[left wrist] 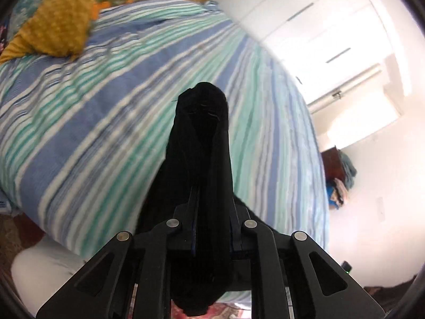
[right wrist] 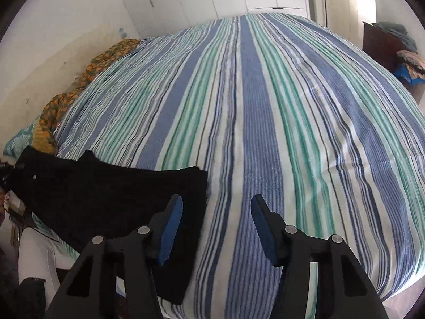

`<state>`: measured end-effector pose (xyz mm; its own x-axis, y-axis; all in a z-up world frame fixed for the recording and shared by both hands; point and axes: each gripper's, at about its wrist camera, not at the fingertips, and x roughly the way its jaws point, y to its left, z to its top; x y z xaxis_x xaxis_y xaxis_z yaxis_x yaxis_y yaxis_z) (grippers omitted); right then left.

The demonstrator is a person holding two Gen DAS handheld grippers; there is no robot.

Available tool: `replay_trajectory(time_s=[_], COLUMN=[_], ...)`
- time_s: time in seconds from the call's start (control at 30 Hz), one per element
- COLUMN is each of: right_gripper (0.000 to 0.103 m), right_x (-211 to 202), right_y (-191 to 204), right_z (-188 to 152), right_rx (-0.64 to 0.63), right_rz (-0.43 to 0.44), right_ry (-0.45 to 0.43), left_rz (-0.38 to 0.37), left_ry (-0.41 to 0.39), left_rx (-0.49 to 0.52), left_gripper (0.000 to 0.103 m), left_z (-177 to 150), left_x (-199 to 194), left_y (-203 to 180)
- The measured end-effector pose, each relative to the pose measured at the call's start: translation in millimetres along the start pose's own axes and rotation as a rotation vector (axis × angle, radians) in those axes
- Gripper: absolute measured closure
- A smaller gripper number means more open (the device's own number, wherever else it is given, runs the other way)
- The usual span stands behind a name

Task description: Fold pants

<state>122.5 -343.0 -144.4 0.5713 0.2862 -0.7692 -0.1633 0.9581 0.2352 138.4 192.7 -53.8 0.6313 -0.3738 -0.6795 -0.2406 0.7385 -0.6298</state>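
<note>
Pants [right wrist: 111,202] pinched in left gripper [left wrist: 203,138], lifting; right gripper [right wrist: 216,228] hangs open, empty. Next, I'd guess: grab the other corner.

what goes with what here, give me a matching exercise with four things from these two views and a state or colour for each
Things:
1. left gripper
2. right gripper
3. black pants
4. knobbly cushion

States or colours:
A. mustard yellow
B. jaws apart, nothing between them
C. shut on dark cloth
D. partly spread on the striped bedspread

Pairs: 1-C, 2-B, 3-D, 4-A
</note>
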Motion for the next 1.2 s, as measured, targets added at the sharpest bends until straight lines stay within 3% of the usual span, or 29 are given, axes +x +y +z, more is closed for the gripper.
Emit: replay_trajectory(time_s=[0.1,0.2,0.3,0.37,0.4,0.43,0.5,0.57,0.6,0.67,0.7,0.73,0.77,0.8,0.9,1.03,1.1,1.2], right_gripper=[0.048,0.048,0.048,0.048,0.048,0.048,0.048,0.048,0.048,0.048,0.048,0.048,0.048,0.048,0.048,0.048,0.048,0.048], right_x=[9,25,46,55,56,55,49,41,38,31,29,28,30,36,70,125,142,164], right_y=[33,50,62,69,71,72,69,66,68,77,84,92,100,107,115,112,118,130], right_z=[-17,-36,-47,-55,-59,-61,-64,-67,-67,-66,-62,-59,-55,-49,-33,-18,-12,-7], right_rx=[-0.035,-0.017,0.0,-0.042,-0.069,-0.088,-0.1,-0.114,-0.124,-0.145,-0.155,-0.157,-0.145,-0.131,-0.059,0.056,0.056,0.114], right_rz=[0.068,0.126,0.18,0.173,0.163,0.158,0.178,0.201,0.219,0.296,0.351,0.417,0.483,0.522,0.524,0.537,0.538,0.608], right_ry=[0.019,0.036,0.07,0.087,0.081,0.075,0.065,0.047,0.04,0.017,0.01,0.016,0.042,0.08,0.234,0.428,0.481,0.548], left_rz=[-0.082,-0.101,-0.015,0.097,0.112,0.056,-0.03,-0.024,-0.006,0.073,0.139,0.201,0.263,0.297,0.306,0.305,0.283,0.256], left_ry=[0.041,0.107,0.223,0.316,0.342,0.344,0.299,0.199,0.128,-0.001,-0.046,-0.065,-0.048,-0.002,0.108,0.092,0.095,0.096], left_rx=[0.072,0.115,0.193,0.288,0.296,0.281,0.276,0.3,0.309,0.324,0.337,0.352,0.365,0.369,0.37,0.404,0.391,0.376], left_gripper=[0.092,0.093,0.088,0.088,0.088,0.088,0.079,0.047,0.042,0.041,0.044,0.063,0.09,0.1,0.101,0.101,0.101,0.1], left_z=[-29,-73,-117,-139,-144,-146,-134,-114,-100,-83,-78,-76,-78,-84,-115,-142,-138,-136], left_x=[26,82,167,209,213,203,172,132,115,85,78,77,87,99,138,153,146,145], left_y=[-63,-107,-134,-146,-148,-149,-149,-149,-142,-127,-114,-102,-88,-73,-48,-44,-39,-33])
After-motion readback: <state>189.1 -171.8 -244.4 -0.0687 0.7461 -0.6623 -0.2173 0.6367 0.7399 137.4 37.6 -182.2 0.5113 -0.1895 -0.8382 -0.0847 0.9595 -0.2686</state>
